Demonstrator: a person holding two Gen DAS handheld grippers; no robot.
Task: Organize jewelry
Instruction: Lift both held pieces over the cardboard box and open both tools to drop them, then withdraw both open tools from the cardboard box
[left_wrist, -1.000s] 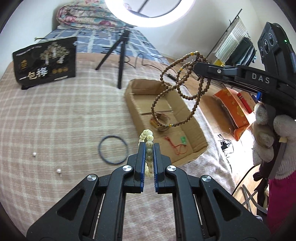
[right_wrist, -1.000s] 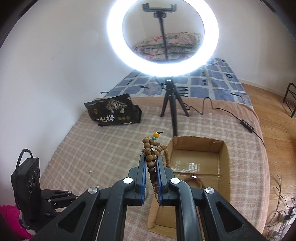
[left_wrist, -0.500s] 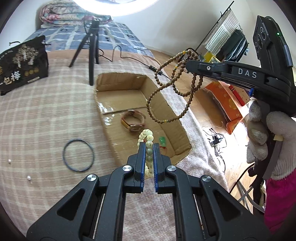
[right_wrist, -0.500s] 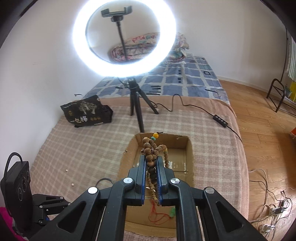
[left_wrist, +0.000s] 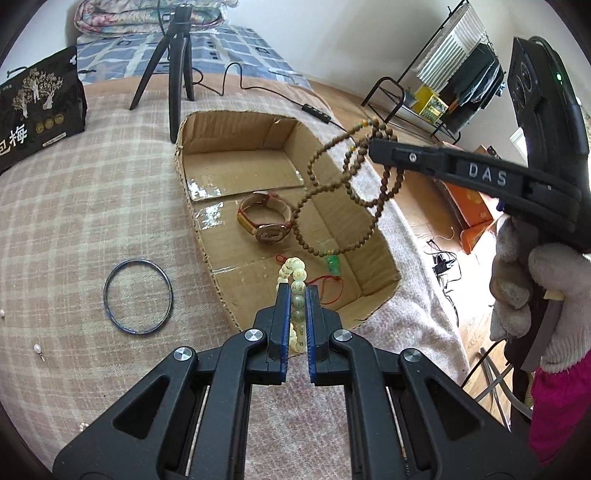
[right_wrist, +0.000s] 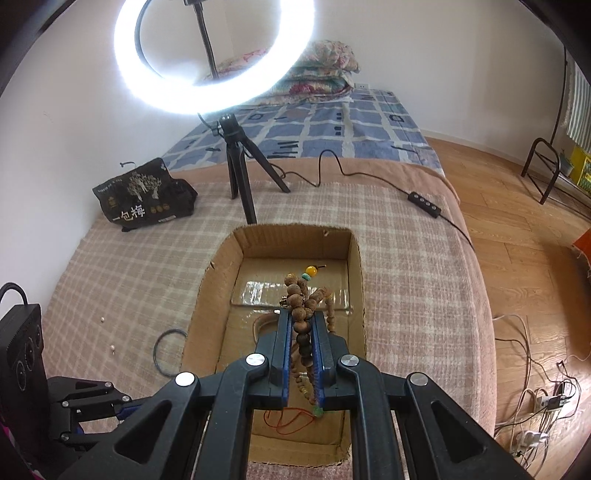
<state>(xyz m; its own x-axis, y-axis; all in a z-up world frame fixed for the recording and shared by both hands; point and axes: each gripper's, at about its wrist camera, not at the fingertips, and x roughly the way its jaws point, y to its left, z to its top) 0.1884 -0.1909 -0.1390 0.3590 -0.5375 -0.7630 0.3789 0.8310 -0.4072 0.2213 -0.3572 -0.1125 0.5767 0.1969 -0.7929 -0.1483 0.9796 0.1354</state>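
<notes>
Both grippers carry beads over the cardboard box (left_wrist: 192, 173)

The right gripper (right_wrist: 303, 347) is clamped on the brown bead necklace (left_wrist: 332, 206), its loops dangling above the watch (left_wrist: 264, 223) — the left gripper (left_wrist: 297, 295) pinches the pale bead bracelet (left_wrist: 295, 273) at the box's near edge. Likely risks: released loops snagging the watch or the red cord (left_wrist: 325, 291), or the bracelet dropping outside onto the blanket (left_wrist: 92, 192) near the dark bangle (left_wrist: 138, 295).

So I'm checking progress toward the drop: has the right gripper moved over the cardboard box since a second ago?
Yes. The right gripper, shut on the brown bead strand, has come forward over the cardboard box, which earlier lay ahead to its right.
</notes>
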